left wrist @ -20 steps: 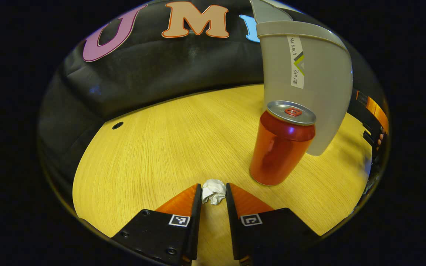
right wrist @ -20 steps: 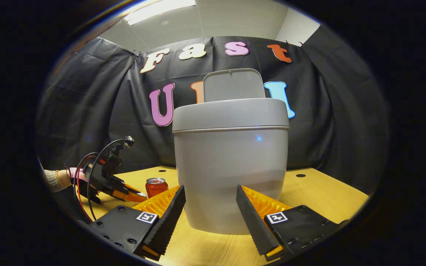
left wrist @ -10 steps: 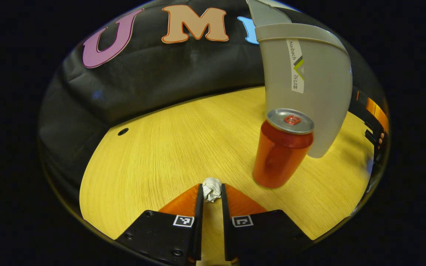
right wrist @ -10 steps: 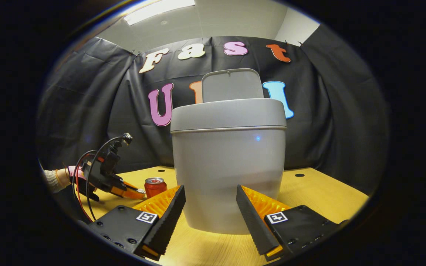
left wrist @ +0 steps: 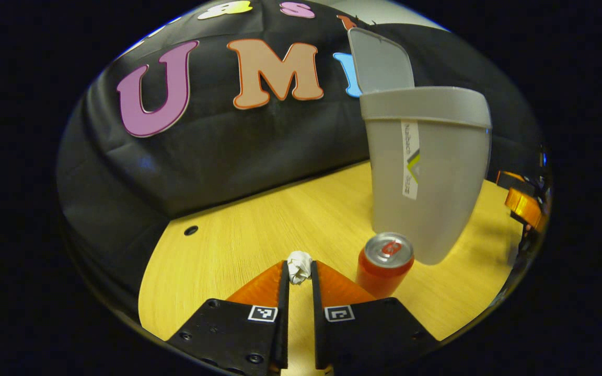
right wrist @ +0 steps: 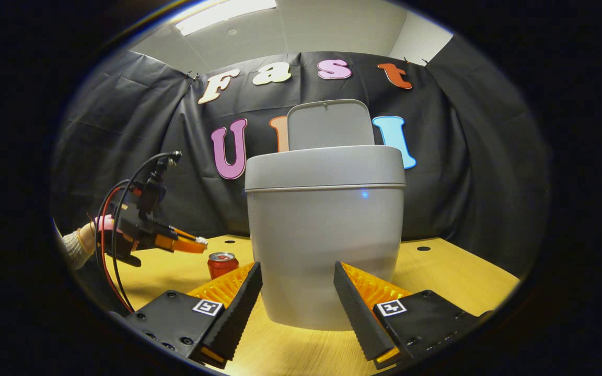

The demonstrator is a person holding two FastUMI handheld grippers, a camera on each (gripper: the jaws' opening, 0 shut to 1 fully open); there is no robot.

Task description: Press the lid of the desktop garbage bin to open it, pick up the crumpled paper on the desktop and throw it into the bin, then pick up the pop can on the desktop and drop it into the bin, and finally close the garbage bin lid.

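In the left gripper view, the left tool (left wrist: 299, 274) sits at the bottom centre of the frame, its two fingers clamped on the crumpled paper (left wrist: 299, 265), which is pinched between their tips above the counter (left wrist: 259, 230). Just right of the tips stands the pop can (left wrist: 386, 262), upright on the counter. Behind the can, at the right of the frame, rises the garbage bin (left wrist: 426, 172) with its lid (left wrist: 379, 60) tipped up and open.

In the right gripper view, the right tool (right wrist: 297, 284) is at the bottom centre, fingers spread apart and holding nothing, close in front of the bin. The lid stands up behind the bin's rim. At the left of the frame a hand (right wrist: 103, 225) holds the left tool raised off the counter, a white scrap at its tips, with the can below it on the counter.
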